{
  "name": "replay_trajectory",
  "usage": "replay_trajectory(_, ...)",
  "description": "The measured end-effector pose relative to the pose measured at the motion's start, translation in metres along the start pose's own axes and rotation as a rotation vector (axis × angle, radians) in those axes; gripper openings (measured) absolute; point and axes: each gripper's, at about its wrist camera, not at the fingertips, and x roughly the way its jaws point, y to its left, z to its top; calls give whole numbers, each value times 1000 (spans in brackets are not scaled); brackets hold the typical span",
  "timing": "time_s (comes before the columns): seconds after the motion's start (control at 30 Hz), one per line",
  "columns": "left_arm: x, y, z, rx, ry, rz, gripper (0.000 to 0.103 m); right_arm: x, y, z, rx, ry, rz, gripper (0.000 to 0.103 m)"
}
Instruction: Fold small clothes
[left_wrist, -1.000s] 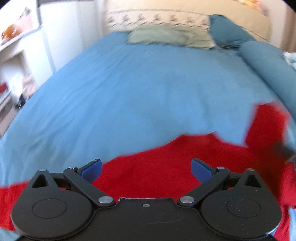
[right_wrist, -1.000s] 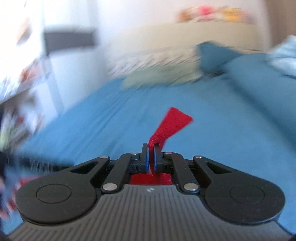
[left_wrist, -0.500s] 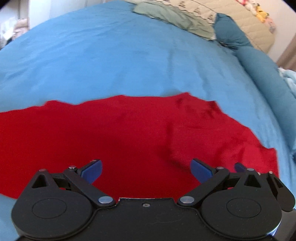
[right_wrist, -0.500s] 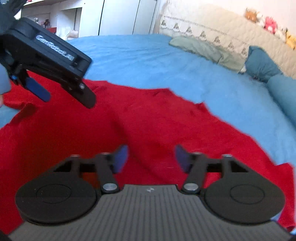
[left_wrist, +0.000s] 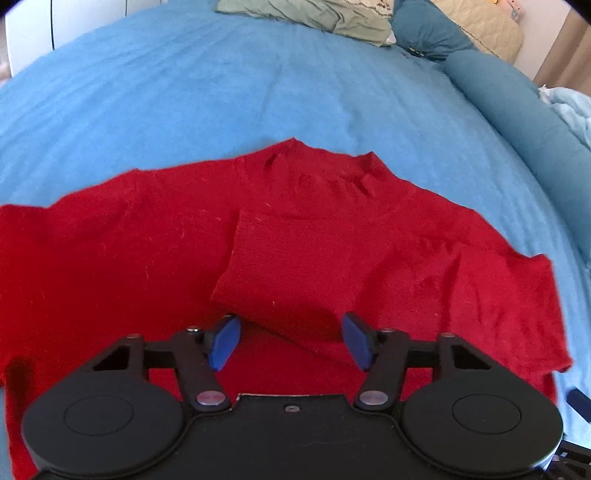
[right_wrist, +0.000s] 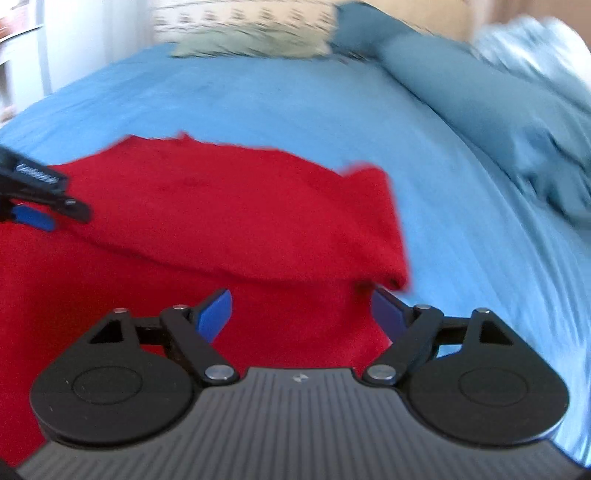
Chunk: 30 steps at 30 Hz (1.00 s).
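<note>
Blue bedding covers the bed (left_wrist: 229, 85), and a red garment (left_wrist: 110, 266) lies spread across its near part. At the far end rest a pale green pillow (left_wrist: 306, 14) and a dark teal cushion (left_wrist: 424, 29), with a long teal bolster (left_wrist: 517, 118) running along the right edge. A rumpled light blue cloth (left_wrist: 572, 110) sits beyond the bolster.

One flap of the red garment is folded over onto the middle of the cloth, its edge showing as a raised panel just ahead of the left tongs (left_wrist: 291, 345). These tongs hover low over the garment with their blue pads (left_wrist: 223, 343) spread wide apart and nothing between them.

The right wrist view is blurred. The right tongs (right_wrist: 301, 314) are likewise spread wide and hold nothing; they sit over the right side of the garment (right_wrist: 221, 221), with the right-hand pad (right_wrist: 386, 314) close to the folded corner of the cloth near the garment's edge. Whether it touches the fabric cannot be told. The left tongs (right_wrist: 37, 206) show at the left edge of this view, above the red cloth.
</note>
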Motion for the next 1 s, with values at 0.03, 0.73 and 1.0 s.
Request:
replay_trajectory(0.03, 1, 0, -1, 3, -18, 11, 59, 1, -8, -4, 19, 11, -10, 98)
replay_trajectory(0.73, -62, 81, -7, -226, -246, 240, 4, 78, -3, 42, 37, -26, -144, 97)
replay_trajectory(1.0, -53, 85, -44, -242, -190, 209, 5, 79, -56, 28, 199, -1, -61, 99)
